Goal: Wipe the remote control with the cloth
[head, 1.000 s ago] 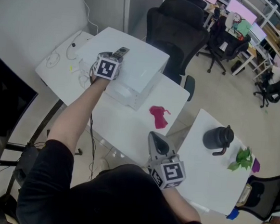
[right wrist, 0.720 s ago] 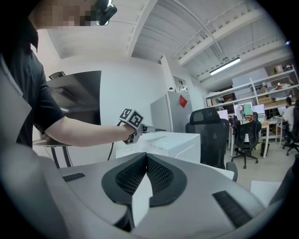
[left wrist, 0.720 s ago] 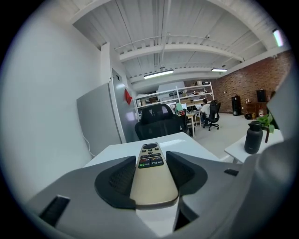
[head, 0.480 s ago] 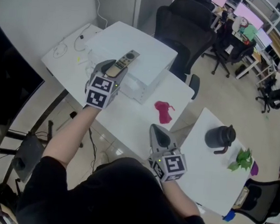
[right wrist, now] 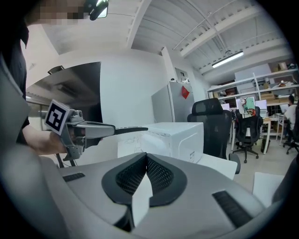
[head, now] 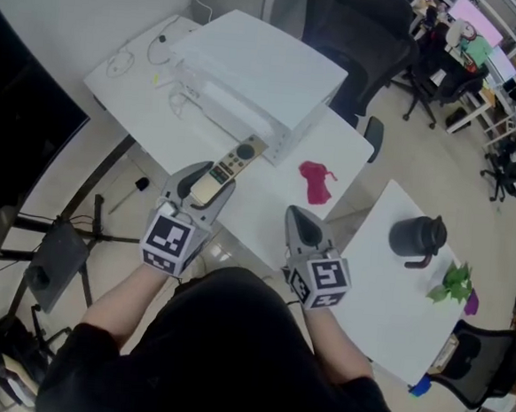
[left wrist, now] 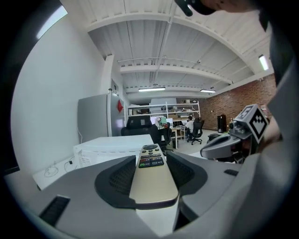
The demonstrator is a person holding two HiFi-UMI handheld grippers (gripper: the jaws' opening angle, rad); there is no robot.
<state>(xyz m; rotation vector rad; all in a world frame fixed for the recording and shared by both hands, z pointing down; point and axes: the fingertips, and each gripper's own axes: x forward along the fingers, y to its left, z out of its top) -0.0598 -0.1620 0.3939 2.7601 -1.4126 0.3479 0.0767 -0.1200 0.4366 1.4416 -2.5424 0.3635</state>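
A slim beige remote control [head: 235, 161] with dark buttons at its far end is held lengthwise in my left gripper [head: 199, 187], above the near part of the white table [head: 266, 219]. In the left gripper view the remote [left wrist: 150, 179] lies between both jaw pads, and the left gripper [left wrist: 152, 163] is shut on it. The magenta cloth [head: 315, 180] lies crumpled on the table, ahead of my right gripper [head: 298, 222]. In its own view the right gripper [right wrist: 146, 158] has its pads pressed together and holds nothing. Across from it the left gripper [right wrist: 79, 130] shows with the remote [right wrist: 128, 130] sticking out.
A large white box-shaped appliance [head: 255, 72] stands at the back of the table, with cables [head: 127, 57] to its left. A second white table [head: 384, 299] on the right carries a black jug [head: 416, 235] and a green plant [head: 452, 283]. Office chairs [head: 365, 31] stand behind.
My left gripper has carried the remote from the top of the white appliance back toward the near edge of the table. The right gripper has stayed almost where it was, shut.
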